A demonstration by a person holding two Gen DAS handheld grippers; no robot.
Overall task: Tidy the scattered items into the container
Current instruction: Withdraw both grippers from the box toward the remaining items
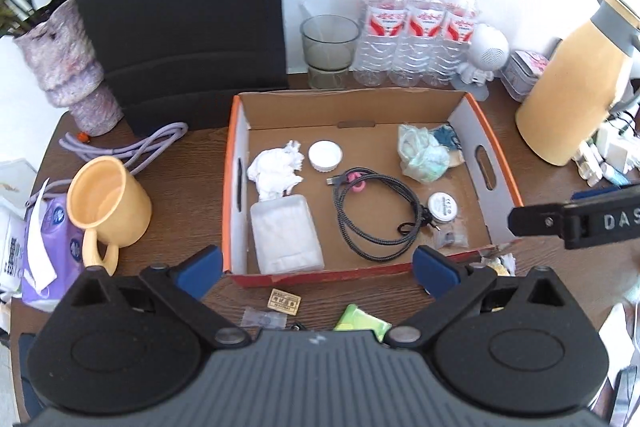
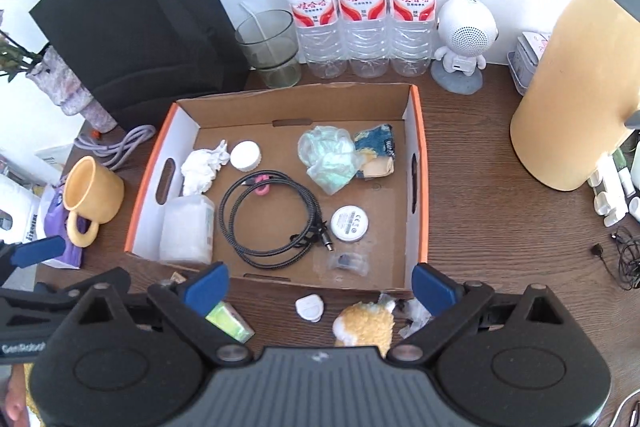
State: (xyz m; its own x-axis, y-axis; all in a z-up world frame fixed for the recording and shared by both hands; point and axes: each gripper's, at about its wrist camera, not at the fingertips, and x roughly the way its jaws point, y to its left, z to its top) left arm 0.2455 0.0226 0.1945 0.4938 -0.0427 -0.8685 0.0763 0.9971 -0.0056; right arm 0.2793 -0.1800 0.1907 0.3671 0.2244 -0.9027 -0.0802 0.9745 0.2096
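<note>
both grippers, left gripper point(image 1: 316, 267) and right gripper point(image 2: 320, 283), hang released and empty over the cardboard box point(image 2: 420, 163). the plush toy point(image 2: 364, 325) lies on the surface just outside its near wall. it looks soft and light; pinch its body.

Fingers point(image 1: 200, 265): blue pads on black linkage arms, silver pivot screws.
Body point(image 1: 316, 379): grey ribbed housing, black round covers.
Marking point(image 1: 620, 221): white "DAS" lettering.

The box point(image 2: 421, 163) is brown card with orange edges and white side walls. In it lie a black braided cable point(image 2: 272, 223), white tissue point(image 2: 202, 167) and a mint-green bag point(image 2: 330, 163). The mug point(image 2: 94, 193) is yellow, the table point(image 2: 488, 187) dark wood-grain.
</note>
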